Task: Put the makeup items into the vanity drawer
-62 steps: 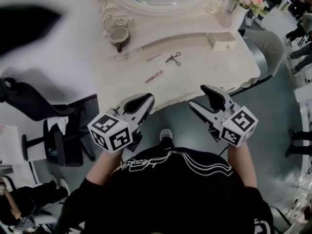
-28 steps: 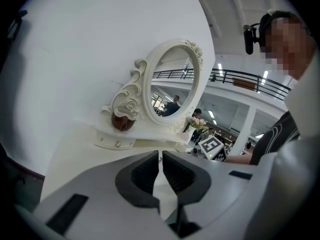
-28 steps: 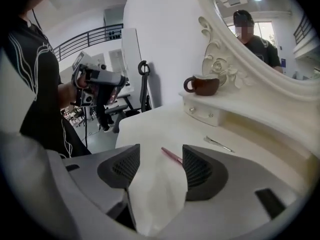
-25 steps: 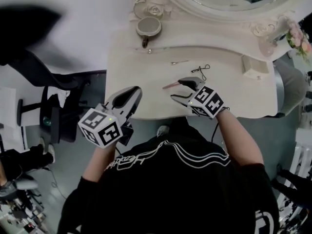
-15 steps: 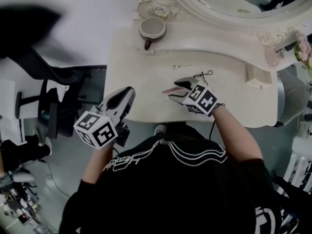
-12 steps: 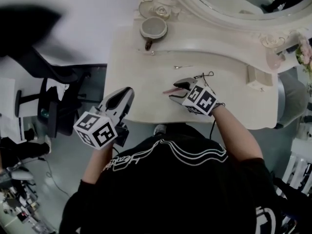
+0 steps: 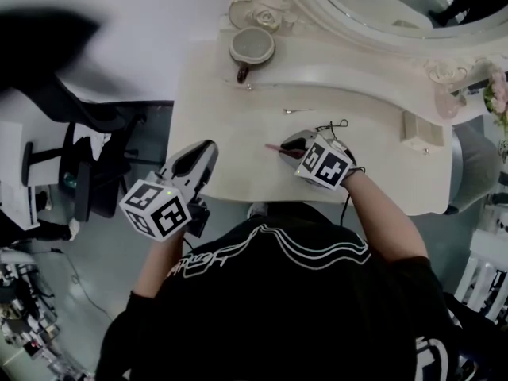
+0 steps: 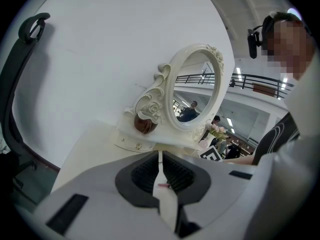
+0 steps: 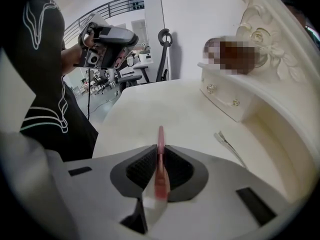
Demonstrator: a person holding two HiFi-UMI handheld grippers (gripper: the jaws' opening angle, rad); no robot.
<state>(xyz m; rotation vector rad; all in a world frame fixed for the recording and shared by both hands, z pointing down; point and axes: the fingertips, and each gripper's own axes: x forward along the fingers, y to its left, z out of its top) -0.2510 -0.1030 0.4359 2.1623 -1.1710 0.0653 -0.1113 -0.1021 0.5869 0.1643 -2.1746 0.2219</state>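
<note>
while my right claw (image 9: 159, 153) tilts down onto the middle of the worktop (image 7: 230, 109), its jaws have just been closing and now pinch the slim pink makeup stick (image 9: 160, 134), whose tip pokes out ahead over the surface. my left claw (image 8: 160, 161) hovers at the worktop's front left edge, jaws together with nothing between them. an eyelash curler (image 7: 333, 125) and a thin metal tool (image 7: 297, 110) lie just beyond the right claw.

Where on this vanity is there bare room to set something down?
Bare: the left tabletop, between left tongs and hand mirror. Crowded: the middle, around the metal pin, eyelash curler and right tongs gripping a pink stick.
</note>
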